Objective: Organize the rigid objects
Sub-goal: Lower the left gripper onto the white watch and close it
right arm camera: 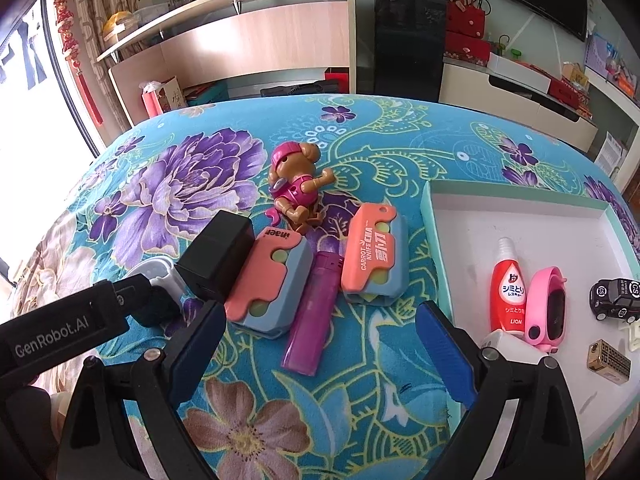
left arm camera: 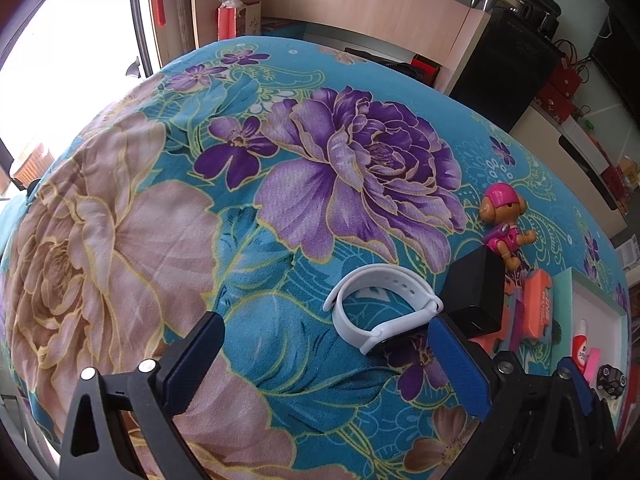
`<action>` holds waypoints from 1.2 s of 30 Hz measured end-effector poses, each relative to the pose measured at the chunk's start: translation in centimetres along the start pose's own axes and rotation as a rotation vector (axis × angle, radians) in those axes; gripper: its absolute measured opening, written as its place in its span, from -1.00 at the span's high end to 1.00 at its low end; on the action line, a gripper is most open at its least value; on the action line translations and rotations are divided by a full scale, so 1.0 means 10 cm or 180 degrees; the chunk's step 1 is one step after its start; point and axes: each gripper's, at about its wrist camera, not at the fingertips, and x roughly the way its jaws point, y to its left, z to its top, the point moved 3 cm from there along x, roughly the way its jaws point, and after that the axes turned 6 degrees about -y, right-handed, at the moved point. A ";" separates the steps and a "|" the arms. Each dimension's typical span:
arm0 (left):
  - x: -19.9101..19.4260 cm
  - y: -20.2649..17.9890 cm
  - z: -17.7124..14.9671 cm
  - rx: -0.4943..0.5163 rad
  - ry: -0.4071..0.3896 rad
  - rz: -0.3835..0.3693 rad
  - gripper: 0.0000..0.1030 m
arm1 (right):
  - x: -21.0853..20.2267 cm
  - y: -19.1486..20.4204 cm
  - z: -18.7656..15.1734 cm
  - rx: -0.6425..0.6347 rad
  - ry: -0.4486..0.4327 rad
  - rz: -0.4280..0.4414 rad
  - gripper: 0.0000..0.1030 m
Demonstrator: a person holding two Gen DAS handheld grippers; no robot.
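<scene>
Sorted: bottle (right arm camera: pixel 507 292), pink watch (right arm camera: pixel 546 312), toy car (right arm camera: pixel 616 298) lay in tray (right arm camera: pixel 430 216).
Outstanding: white watch (left arm camera: pixel 380 312), lighter (right arm camera: pixel 310 312), puppy figure (right arm camera: pixel 298 184).
Left gripper (left arm camera: pixel 326 356), right gripper (right arm camera: pixel 318 344): spread, empty.

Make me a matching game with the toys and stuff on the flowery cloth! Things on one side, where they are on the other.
Things:
1. toy dog
2. purple lighter
3. red bottle
4. white watch

Places:
A. inside the white tray
B. between the two orange carrot knives
C. beside the black box, near the left gripper
D. behind the knives, lying down

Pairs: 1-D, 2-B, 3-A, 4-C
</scene>
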 end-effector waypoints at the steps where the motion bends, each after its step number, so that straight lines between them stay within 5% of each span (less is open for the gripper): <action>1: 0.00 -0.02 0.00 0.0014 0.0001 -0.0023 -1.00 | 0.00 0.00 0.00 -0.0008 -0.0002 -0.0005 -0.86; 16: 0.14 -0.07 -0.05 0.0050 0.0065 -0.0024 -0.96 | 0.00 -0.04 -0.02 -0.0016 0.0038 -0.0031 -0.86; 27: 0.10 -0.21 -0.04 0.0179 0.0041 -0.0274 -0.28 | 0.01 -0.03 -0.03 -0.0040 0.0038 -0.0022 -0.86; 36: 0.07 -0.16 -0.03 0.0143 -0.0001 -0.0315 -0.23 | 0.01 0.00 -0.02 -0.0079 0.0022 -0.0012 -0.86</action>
